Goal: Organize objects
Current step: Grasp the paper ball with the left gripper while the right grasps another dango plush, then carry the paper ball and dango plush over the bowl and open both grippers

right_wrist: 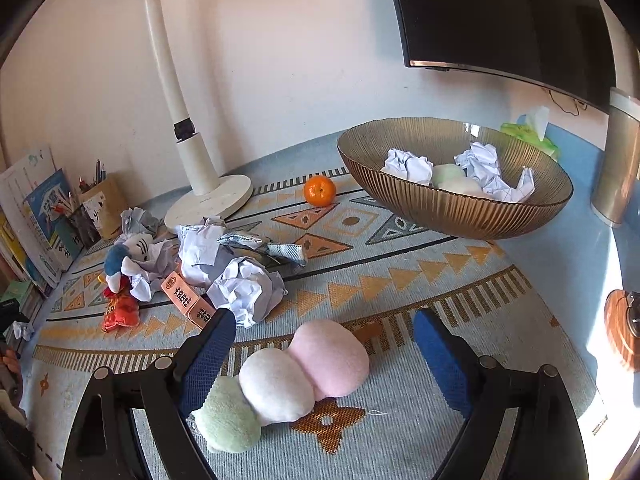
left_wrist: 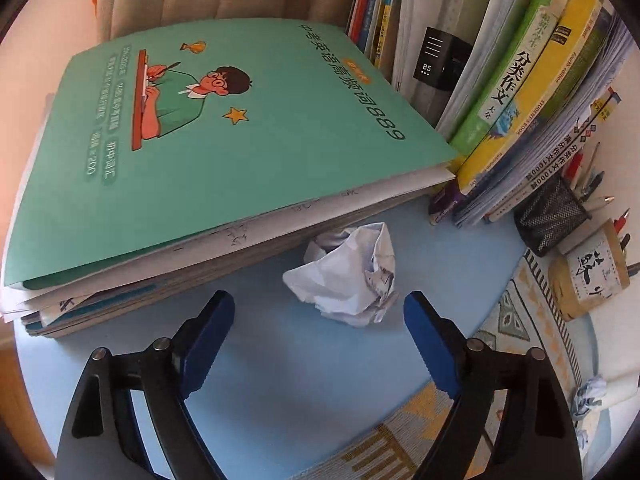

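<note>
In the left wrist view my left gripper (left_wrist: 319, 305) is open, just short of a crumpled white paper ball (left_wrist: 347, 273) lying on the blue desk beside a stack of books topped by a green workbook (left_wrist: 224, 128). In the right wrist view my right gripper (right_wrist: 324, 322) is open around a plush dango toy (right_wrist: 288, 380) with pink, white and green balls, lying on the patterned mat. A brown ribbed bowl (right_wrist: 460, 208) at the back right holds paper balls and a plush. More paper balls (right_wrist: 240, 284), an orange box (right_wrist: 188, 304) and small plush toys (right_wrist: 124, 264) lie at the left.
Upright books (left_wrist: 520, 100) and pen holders (left_wrist: 552, 220) stand right of the green workbook. A white lamp base (right_wrist: 208, 204), a mandarin (right_wrist: 319, 190), a tissue pack (right_wrist: 532, 132) and a metal cylinder (right_wrist: 618, 160) stand on the desk. A monitor (right_wrist: 500, 12) hangs above.
</note>
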{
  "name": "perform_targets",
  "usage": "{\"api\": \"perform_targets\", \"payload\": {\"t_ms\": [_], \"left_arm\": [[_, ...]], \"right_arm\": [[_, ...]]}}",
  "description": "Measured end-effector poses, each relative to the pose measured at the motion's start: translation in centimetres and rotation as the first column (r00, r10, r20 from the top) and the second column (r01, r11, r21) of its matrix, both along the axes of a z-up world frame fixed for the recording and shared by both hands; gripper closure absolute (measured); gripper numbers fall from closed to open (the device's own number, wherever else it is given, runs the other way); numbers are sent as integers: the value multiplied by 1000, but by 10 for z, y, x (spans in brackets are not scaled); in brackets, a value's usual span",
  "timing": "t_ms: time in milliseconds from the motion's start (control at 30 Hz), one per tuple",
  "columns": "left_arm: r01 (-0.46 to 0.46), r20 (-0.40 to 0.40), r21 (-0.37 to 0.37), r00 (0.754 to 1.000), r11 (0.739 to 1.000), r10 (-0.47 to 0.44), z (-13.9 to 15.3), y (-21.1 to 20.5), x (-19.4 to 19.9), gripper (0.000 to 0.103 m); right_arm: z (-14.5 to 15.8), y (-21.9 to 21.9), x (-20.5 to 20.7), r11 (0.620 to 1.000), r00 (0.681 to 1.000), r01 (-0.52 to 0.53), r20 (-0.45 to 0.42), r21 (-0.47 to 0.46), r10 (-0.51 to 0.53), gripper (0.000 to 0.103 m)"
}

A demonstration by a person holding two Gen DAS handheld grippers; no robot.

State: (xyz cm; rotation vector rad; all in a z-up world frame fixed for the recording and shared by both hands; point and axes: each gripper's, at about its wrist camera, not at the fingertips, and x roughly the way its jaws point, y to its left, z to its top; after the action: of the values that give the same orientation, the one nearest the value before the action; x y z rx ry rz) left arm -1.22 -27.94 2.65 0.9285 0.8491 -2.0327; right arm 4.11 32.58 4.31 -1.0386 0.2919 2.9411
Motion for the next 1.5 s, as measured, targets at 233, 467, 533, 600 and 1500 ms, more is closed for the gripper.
{"api": "perform_targets", "payload": {"t_ms": [233, 467, 533, 600, 1500], "left_arm": [[-15, 75, -123, 997, 992, 25, -13, 15, -24, 58], [192, -10, -170, 980, 967, -196, 10, 76, -2, 62], [293, -41, -162, 952, 942, -303, 17, 104, 4, 62], [380, -54, -171, 918, 909, -394, 22, 131, 4, 62], [703, -113, -282, 652, 653, -750, 14, 274, 22, 61]], "right_arm": [[1, 8, 20, 991, 998, -24, 59, -129, 31, 13], [-10, -12, 17, 974, 973, -62, 205, -220, 109, 13], [-16, -13, 5, 982, 967, -39, 239, -187, 84, 13], [-21, -15, -14, 991, 959, -28, 278, -127, 63, 13], [-22, -63, 13, 977, 955, -167, 268, 134, 127, 56]]}}
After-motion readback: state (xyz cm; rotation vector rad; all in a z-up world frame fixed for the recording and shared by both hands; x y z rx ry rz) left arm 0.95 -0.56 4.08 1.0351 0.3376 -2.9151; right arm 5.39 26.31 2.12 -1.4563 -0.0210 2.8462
